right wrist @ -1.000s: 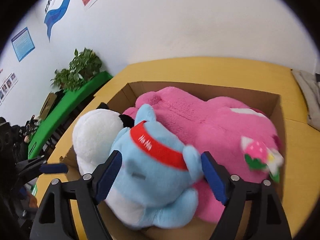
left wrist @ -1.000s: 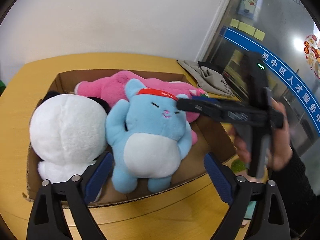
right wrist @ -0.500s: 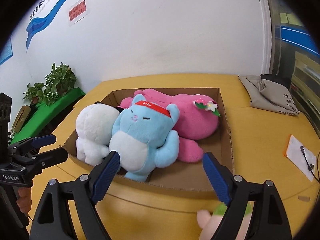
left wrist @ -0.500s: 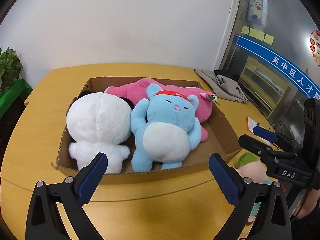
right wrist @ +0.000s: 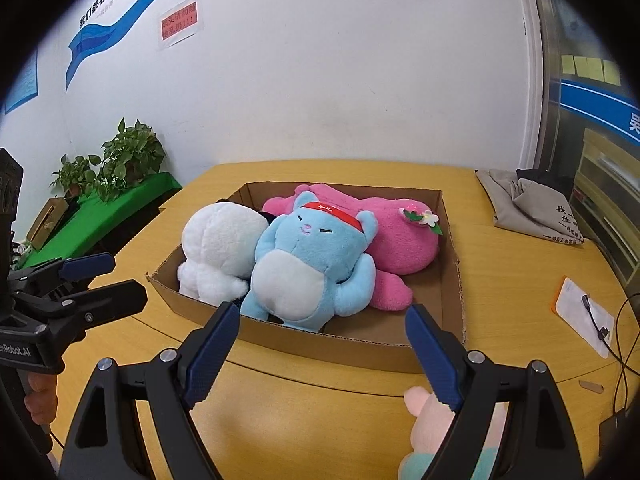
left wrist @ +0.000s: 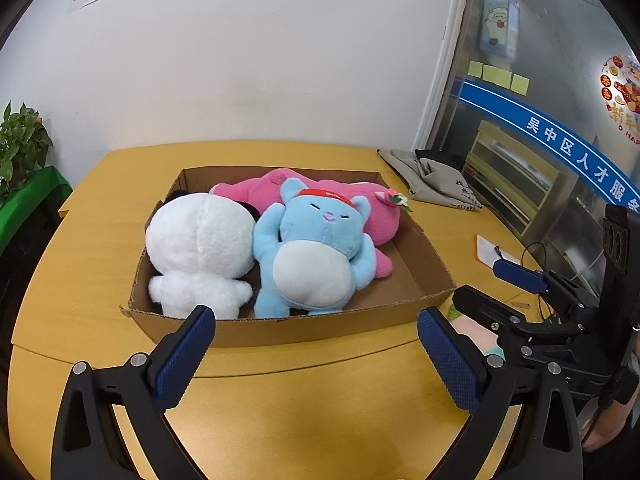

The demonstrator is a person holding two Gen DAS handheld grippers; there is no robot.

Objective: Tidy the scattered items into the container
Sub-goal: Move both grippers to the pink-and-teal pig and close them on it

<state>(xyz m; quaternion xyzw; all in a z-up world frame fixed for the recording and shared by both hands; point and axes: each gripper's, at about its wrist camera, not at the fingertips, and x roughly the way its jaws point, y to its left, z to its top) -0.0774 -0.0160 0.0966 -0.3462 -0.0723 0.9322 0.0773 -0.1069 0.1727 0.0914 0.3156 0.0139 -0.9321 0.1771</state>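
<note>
Three plush toys already fill the box (right wrist: 450,240); the last toy (right wrist: 428,420) lies on the table at 5 o'clock of it, beneath the right gripper (right wrist: 322,350). Both the right and the left gripper (left wrist: 316,354) hang spread and empty. A shallow pinch on that soft fur could slip, or the crowded box could let the toy roll off its near wall.

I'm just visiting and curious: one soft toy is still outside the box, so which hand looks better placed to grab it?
Probably the right. The pale pink toy lies on the table just under the open right gripper, beside its right finger. The left gripper, also open, faces the cardboard box, farther from the toy.
</note>
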